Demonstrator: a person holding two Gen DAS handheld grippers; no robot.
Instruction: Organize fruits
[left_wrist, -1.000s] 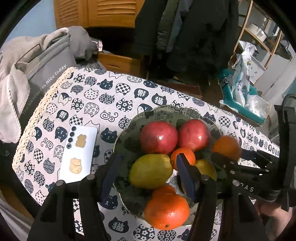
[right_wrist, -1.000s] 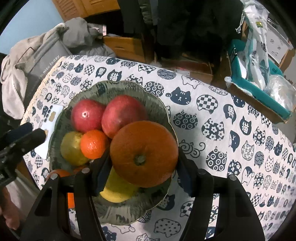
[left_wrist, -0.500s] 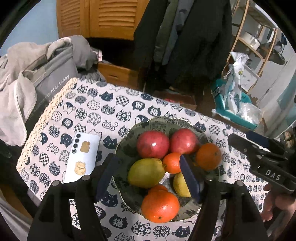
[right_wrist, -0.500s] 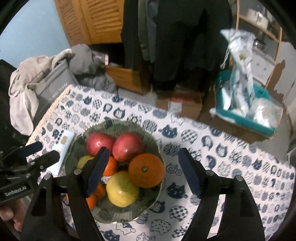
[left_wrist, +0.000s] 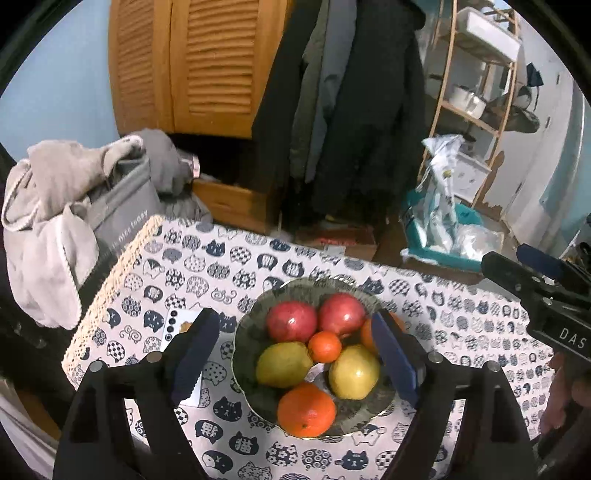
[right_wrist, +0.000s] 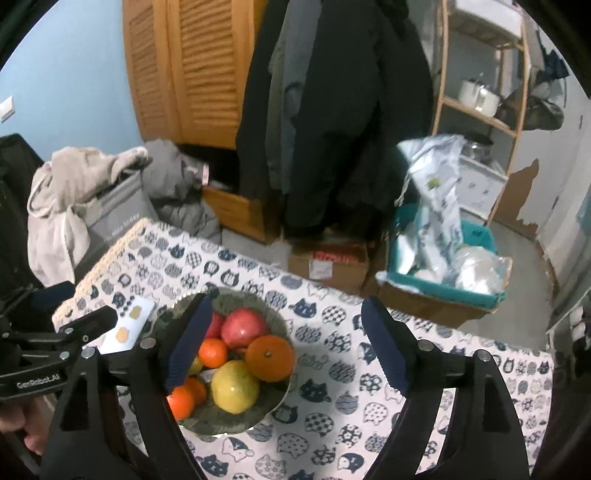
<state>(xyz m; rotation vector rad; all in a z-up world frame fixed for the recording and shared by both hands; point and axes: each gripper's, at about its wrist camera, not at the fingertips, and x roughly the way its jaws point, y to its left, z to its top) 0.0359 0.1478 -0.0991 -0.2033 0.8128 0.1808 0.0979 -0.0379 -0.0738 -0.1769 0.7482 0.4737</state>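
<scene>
A dark patterned bowl (left_wrist: 255, 325) (right_wrist: 275, 400) stands on the cat-print tablecloth (left_wrist: 258, 258) and holds two red fruits (left_wrist: 291, 321), yellow-green fruits (left_wrist: 283, 363) (right_wrist: 234, 386) and several oranges (left_wrist: 306, 410) (right_wrist: 269, 357). My left gripper (left_wrist: 295, 356) hangs well above the bowl, its jaws opening, nothing between the blue pads. My right gripper (right_wrist: 286, 347) is also high over the bowl's right side, jaws opening and empty. The right gripper's body shows at the right edge of the left wrist view, and the left gripper's body at the left of the right wrist view.
A white phone (left_wrist: 177, 325) (right_wrist: 129, 325) lies left of the bowl. Beyond the table's far edge are a grey bag with clothes (left_wrist: 92, 199), a wooden cabinet (left_wrist: 192, 74), hanging coats (left_wrist: 351, 110), a teal bin with bags (right_wrist: 443, 266) and a cardboard box (right_wrist: 328, 264).
The right gripper let go of the big orange, which now lies in the bowl. Both grippers rose away from the bowl and their jaws spread wider.
</scene>
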